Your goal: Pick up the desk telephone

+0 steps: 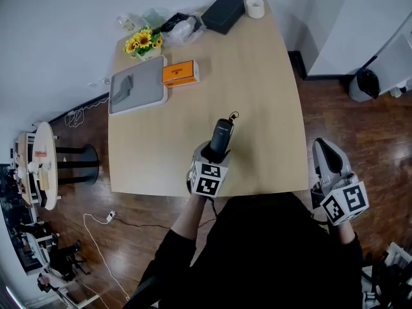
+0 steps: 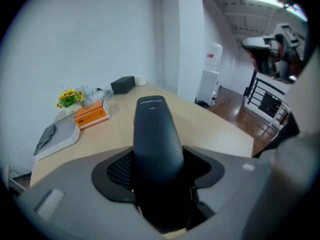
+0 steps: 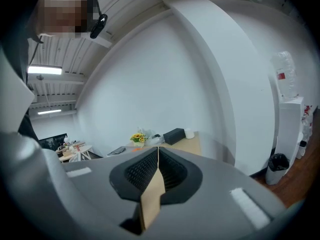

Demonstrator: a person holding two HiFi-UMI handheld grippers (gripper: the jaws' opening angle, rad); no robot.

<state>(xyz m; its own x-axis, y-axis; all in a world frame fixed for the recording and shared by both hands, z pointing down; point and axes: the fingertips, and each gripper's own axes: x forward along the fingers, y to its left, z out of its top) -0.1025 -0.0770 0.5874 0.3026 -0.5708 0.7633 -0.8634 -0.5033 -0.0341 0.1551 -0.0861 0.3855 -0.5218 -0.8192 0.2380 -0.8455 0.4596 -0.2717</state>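
A black telephone handset (image 1: 221,136) is held over the near middle of the wooden table (image 1: 257,95), its far end pointing away from me. My left gripper (image 1: 215,154) is shut on its near end. In the left gripper view the handset (image 2: 154,134) stands up between the two dark pads, and both press on its sides. My right gripper (image 1: 324,152) hangs off the table's right edge, over the floor. Its pads (image 3: 158,168) meet along a line with nothing between them.
At the table's far left lie a grey tray (image 1: 138,89), an orange box (image 1: 179,73) and a pot of sunflowers (image 1: 143,42). A black box (image 1: 223,13), a white roll (image 1: 255,7) and a plastic bag (image 1: 180,28) sit along the far edge.
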